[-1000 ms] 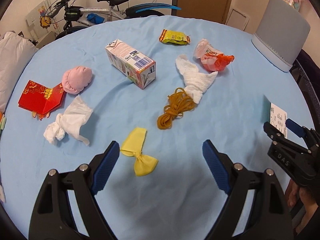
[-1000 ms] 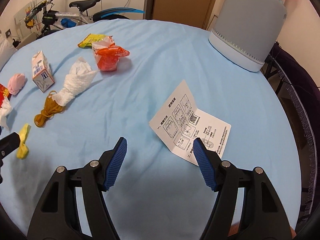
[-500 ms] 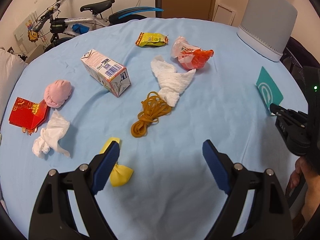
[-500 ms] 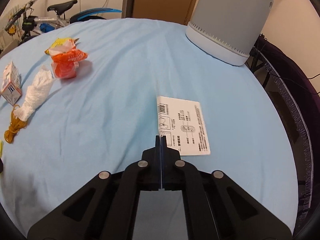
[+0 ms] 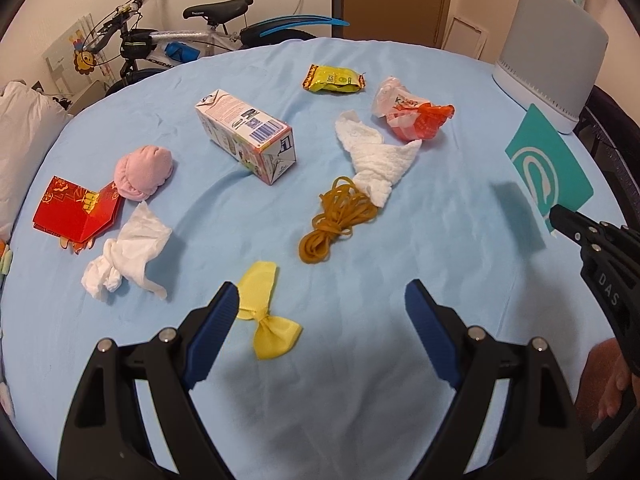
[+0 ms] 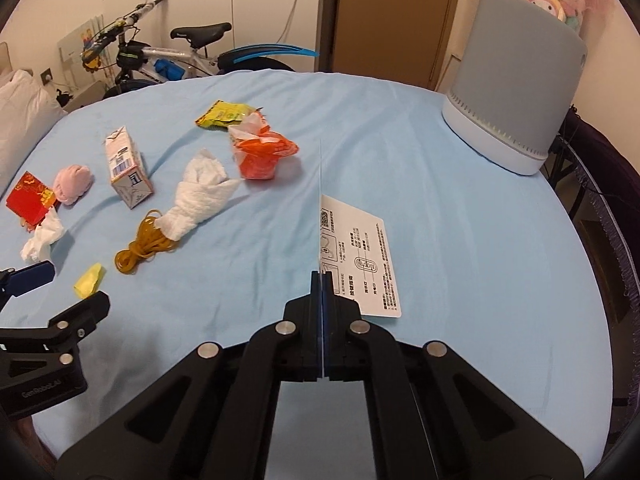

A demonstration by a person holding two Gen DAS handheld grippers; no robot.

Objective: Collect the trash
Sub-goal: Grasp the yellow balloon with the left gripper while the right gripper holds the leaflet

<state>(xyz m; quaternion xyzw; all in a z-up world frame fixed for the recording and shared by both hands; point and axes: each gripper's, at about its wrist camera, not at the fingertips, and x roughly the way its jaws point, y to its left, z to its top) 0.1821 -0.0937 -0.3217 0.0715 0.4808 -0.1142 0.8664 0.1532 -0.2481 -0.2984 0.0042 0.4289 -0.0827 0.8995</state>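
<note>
My right gripper (image 6: 322, 280) is shut on a folded paper leaflet (image 6: 356, 252), lifted off the blue table; in the left wrist view the leaflet's teal cover (image 5: 548, 168) stands upright at the right. My left gripper (image 5: 320, 304) is open and empty, low over the table, with a yellow scrap (image 5: 266, 312) beside its left finger. Ahead lie a rubber band bundle (image 5: 336, 216), a white tissue (image 5: 376, 160), an orange wrapper (image 5: 412, 116), a yellow snack packet (image 5: 334, 79), a milk carton (image 5: 248, 136), a pink ball (image 5: 144, 172), a red packet (image 5: 76, 210) and a second tissue (image 5: 124, 252).
A grey bin (image 6: 516, 96) stands at the table's far right; it also shows in the left wrist view (image 5: 548, 48). A bicycle (image 5: 192, 44) leans behind the table. A white pillow (image 5: 24, 132) lies at the left. The table's right edge (image 6: 592, 240) drops off beside dark fabric.
My right gripper closed on the leaflet and lifted it upright off the table. My left gripper's view swung right, then back toward the yellow scrap.
</note>
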